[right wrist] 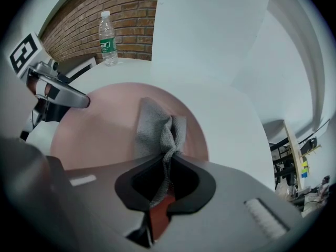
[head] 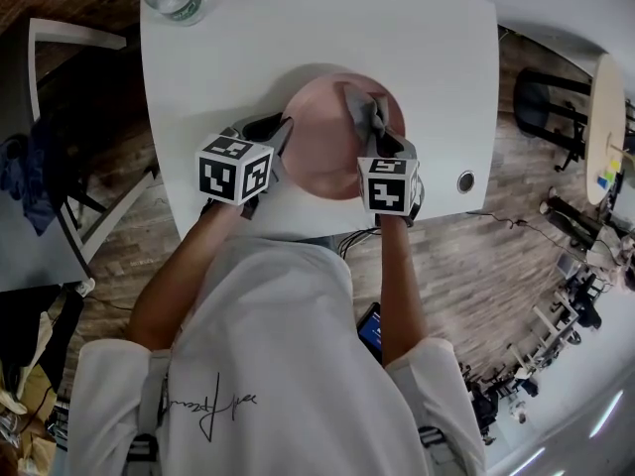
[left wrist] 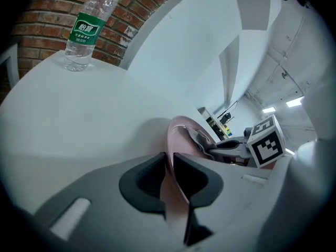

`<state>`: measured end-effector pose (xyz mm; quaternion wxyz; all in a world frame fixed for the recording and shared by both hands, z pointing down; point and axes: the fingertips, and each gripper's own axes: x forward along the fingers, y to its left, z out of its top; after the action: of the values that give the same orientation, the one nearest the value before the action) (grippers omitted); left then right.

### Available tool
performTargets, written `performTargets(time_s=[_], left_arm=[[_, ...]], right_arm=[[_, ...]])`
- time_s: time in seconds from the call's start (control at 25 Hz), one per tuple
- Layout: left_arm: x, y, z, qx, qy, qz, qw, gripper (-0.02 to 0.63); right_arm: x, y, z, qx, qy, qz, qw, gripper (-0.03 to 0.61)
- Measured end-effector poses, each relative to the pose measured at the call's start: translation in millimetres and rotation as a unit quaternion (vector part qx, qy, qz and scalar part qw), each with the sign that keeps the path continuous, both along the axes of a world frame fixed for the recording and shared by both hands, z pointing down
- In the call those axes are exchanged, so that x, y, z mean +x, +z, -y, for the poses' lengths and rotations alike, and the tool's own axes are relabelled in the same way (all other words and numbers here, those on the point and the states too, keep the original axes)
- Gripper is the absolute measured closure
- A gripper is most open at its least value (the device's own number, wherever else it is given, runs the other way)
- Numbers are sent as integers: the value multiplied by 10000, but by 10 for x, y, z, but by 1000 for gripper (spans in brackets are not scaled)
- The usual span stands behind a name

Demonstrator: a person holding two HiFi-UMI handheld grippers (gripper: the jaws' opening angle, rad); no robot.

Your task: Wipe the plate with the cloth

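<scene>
Head view: one plate [head: 317, 142] gripped by left tool [head: 279, 132], one cloth [head: 369, 115] pinched by right tool [head: 389, 147].

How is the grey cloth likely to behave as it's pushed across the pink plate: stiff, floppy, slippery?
Probably floppy: the cloth bunches into folds where the right gripper pinches it, so it should drape and trail rather than hold shape. Its woven-looking texture suggests some drag on the smooth plate. Likely light too, being thin.
</scene>
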<state>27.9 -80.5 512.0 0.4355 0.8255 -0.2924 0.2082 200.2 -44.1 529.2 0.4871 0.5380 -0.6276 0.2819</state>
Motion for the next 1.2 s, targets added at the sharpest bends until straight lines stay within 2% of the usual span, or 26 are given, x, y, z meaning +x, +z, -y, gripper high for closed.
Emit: performTargets(time_s=[0.32, 0.68, 1.2], left_arm=[[-18, 23, -62, -90, 165, 56, 9998, 549], [-43, 27, -153, -74, 454, 83, 9989, 546], [-68, 37, -232, -60, 654, 129, 9978, 540]], right_arm=[[-19, 4, 46, 17, -18, -79, 10000, 552], [-113, 20, 22, 43, -388, -498, 9980, 552], [-190, 34, 55, 66, -475, -576, 9972, 554]])
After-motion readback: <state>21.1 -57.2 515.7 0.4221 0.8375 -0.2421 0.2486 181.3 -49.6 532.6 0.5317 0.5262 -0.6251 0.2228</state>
